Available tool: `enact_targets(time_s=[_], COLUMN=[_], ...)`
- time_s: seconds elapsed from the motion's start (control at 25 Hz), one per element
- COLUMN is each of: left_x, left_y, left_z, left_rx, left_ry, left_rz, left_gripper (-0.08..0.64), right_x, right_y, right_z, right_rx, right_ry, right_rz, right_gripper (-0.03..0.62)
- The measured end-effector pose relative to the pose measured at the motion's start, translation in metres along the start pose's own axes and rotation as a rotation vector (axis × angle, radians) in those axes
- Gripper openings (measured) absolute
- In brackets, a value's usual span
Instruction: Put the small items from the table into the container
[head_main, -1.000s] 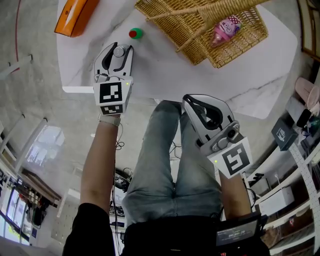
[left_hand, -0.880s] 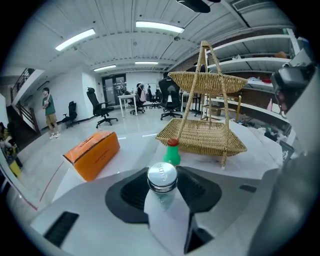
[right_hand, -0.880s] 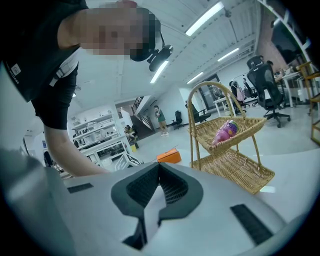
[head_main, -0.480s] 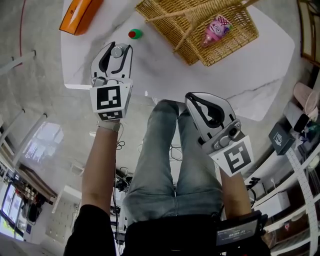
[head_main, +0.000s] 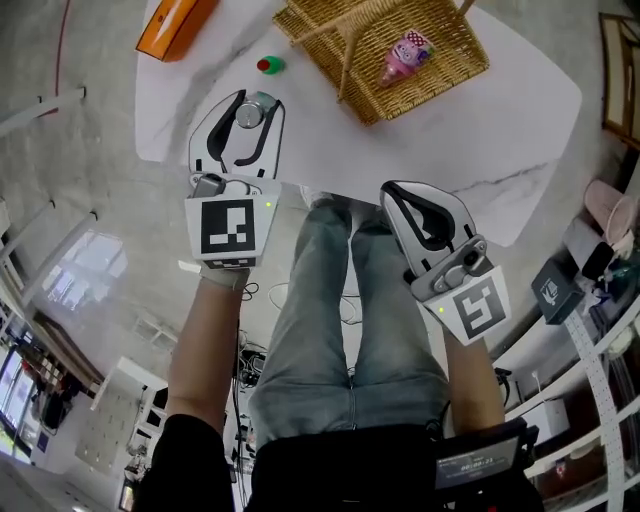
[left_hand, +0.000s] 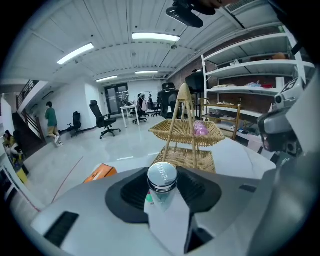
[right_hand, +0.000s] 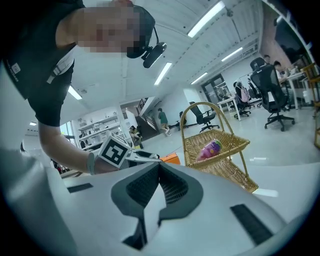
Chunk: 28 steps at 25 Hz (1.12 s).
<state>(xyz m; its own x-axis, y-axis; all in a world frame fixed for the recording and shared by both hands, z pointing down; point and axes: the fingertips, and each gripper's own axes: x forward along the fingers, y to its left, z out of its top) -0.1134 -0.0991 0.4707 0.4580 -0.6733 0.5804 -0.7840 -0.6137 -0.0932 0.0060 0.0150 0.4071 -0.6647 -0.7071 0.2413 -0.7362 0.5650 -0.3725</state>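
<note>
— While the left gripper (head_main: 250, 100) hangs above the tabletop (head_main: 470, 140) edge, what do its fingers hold?
— A silver-capped bottle (head_main: 248, 114), clamped between them, part-open. The right gripper (head_main: 388, 190) has fingers pressed together, empty; a pink toy (head_main: 404, 57) lies in the wicker basket (head_main: 440, 85)

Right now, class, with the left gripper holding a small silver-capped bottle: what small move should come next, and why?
Probably carry the left gripper over the woven wicker basket: its jaws grip the small silver-capped bottle, and the basket, already holding a pink toy, stands ahead to its right.
</note>
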Motion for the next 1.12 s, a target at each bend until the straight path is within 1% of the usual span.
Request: enact_targets(time_s=[0.08, 0.24, 0.36, 0.56, 0.8, 0.96, 1.12], left_x=[-0.005, -0.012, -0.014, -0.023, -0.03, -0.02, -0.009], left_y=[-0.007, -0.034, -0.045, -0.068, -0.086, -0.106, -0.116], left_z=[0.011, 0.036, 0.048, 0.077, 0.108, 0.126, 0.14], left_rx=[-0.003, -0.011, -0.016, -0.004, 0.036, 0.059, 0.06], left_ry=[-0.008, -0.026, -0.03, -0.058, -0.075, -0.086, -0.102], left_rz=[-0.005, -0.011, -0.019, -0.038, -0.07, -0.094, -0.116], left_gripper=[0.172, 0.172, 0.172, 0.172, 0.172, 0.172, 0.172], right_x=[-0.004, -0.022, -0.024, -0.038, -0.048, -0.066, -0.077], right_y=[-0.001, -0.008, -0.01, -0.012, -0.01, -0.023, -0.035], right_z=[0.004, 0.013, 0.013, 0.016, 0.027, 0.032, 0.038], right_rx=[-0.001, 0.0, -0.002, -0.004, -0.01, -0.008, -0.002], right_ry=[0.0, -0.006, -0.004, -0.01, -0.019, -0.024, -0.043], right_rz=[0.001, 0.0, 0.005, 0.012, 0.019, -0.007, -0.04], right_gripper=[0.009, 0.009, 0.009, 0.009, 0.009, 0.009, 0.009])
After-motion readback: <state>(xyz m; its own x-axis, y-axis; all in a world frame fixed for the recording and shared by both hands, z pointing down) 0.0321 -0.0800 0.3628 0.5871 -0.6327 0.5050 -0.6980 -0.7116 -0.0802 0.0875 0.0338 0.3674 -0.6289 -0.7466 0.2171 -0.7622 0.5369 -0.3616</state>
